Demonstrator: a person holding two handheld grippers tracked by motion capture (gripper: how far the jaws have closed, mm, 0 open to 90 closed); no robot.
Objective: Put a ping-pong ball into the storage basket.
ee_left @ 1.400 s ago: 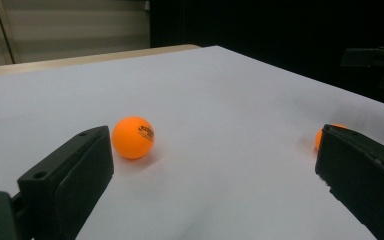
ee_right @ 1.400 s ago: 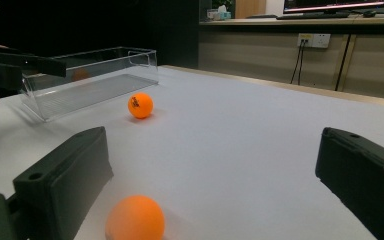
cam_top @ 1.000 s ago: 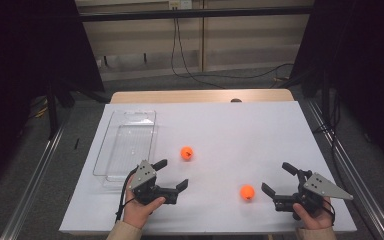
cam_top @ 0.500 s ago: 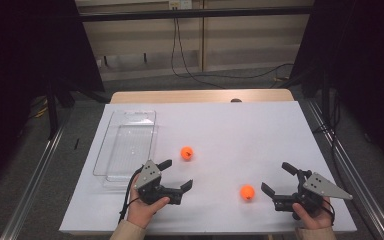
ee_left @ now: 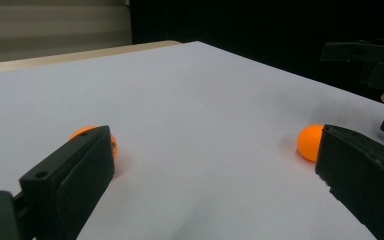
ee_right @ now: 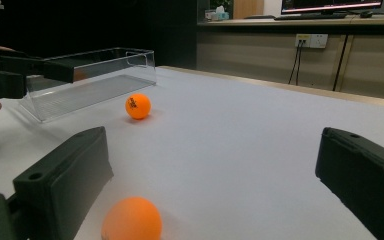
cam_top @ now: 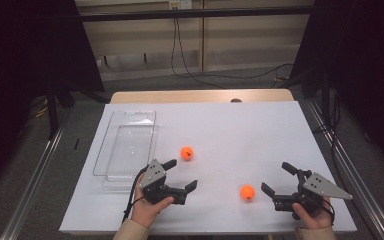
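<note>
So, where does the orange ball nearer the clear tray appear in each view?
High view: the ball near the tray lies just right of the clear tray, ahead of the left gripper.
Left gripper view: low left, partly behind the left jaw.
Right gripper view: left of middle, in front of the tray.
Shared landmark: the other orange ball.

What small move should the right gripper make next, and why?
Probably ease the right gripper forward until its open jaws straddle the near orange ball, then close. That ball lies just ahead of the jaws on the white table, untouched, and the clear tray holds nothing yet.
</note>
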